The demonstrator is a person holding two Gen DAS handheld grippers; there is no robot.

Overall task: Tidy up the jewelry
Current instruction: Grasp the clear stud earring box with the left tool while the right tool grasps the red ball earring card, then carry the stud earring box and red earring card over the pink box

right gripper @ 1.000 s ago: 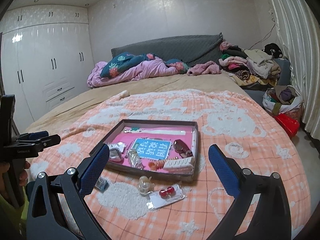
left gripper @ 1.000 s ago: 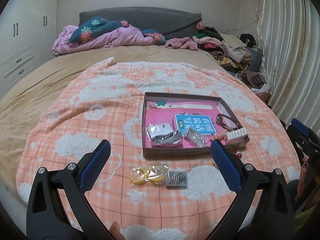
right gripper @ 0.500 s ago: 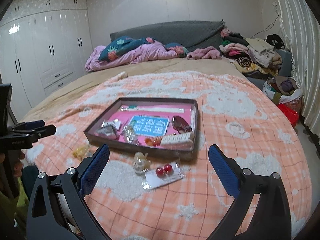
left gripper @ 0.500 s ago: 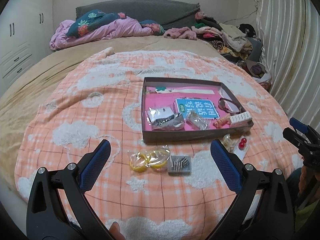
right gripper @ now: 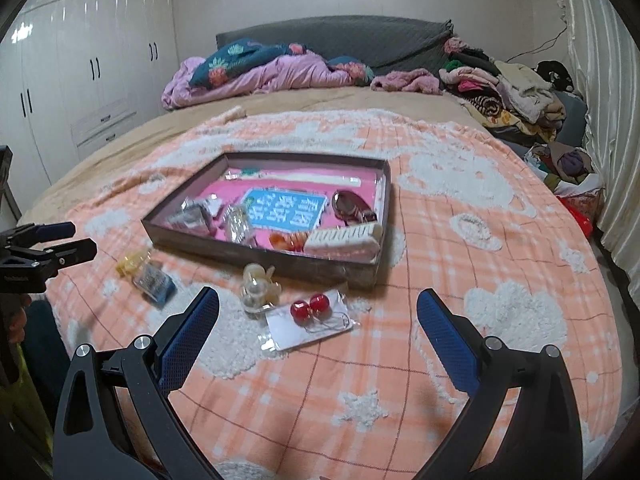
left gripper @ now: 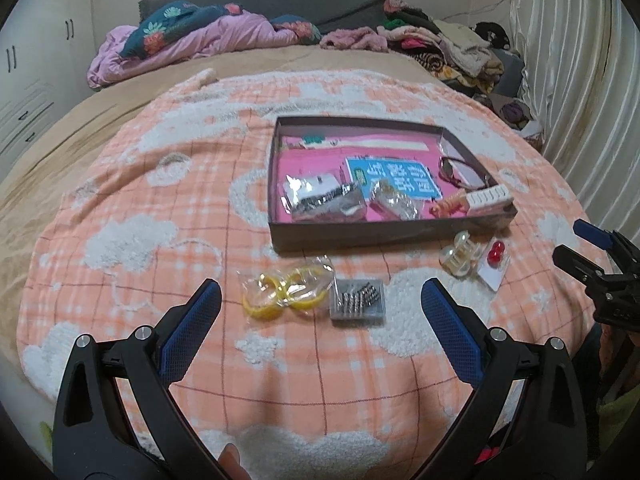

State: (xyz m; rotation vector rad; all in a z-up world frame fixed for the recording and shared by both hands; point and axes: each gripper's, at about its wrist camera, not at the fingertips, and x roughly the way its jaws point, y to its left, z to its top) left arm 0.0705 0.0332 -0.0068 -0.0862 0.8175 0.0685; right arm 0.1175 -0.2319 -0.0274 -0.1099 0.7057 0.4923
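Note:
A dark shallow box point(left gripper: 384, 236) point(right gripper: 264, 254) with a pink lining lies on the orange checked blanket and holds bagged jewelry, a blue card, sunglasses and a white comb. In front of it lie a bag of yellow bangles point(left gripper: 286, 292), a small clear case of metal pieces point(left gripper: 358, 298), a clear hair claw point(right gripper: 259, 284) point(left gripper: 460, 256) and a card with red bead earrings point(right gripper: 310, 318) point(left gripper: 496, 262). My left gripper point(left gripper: 320, 304) is open just short of the bangles and the case. My right gripper point(right gripper: 318, 310) is open, its fingers on either side of the earring card.
The orange blanket point(left gripper: 168, 208) covers a large bed. Crumpled bedding point(right gripper: 256, 72) lies at the headboard and a heap of clothes point(right gripper: 508, 96) at the back right. White wardrobes point(right gripper: 72, 80) line the left wall, a curtain point(left gripper: 576, 80) the right.
Both grippers have moved forward and down toward the blanket. The loose items in front of the box now sit closer and larger in each view. Both stay open.

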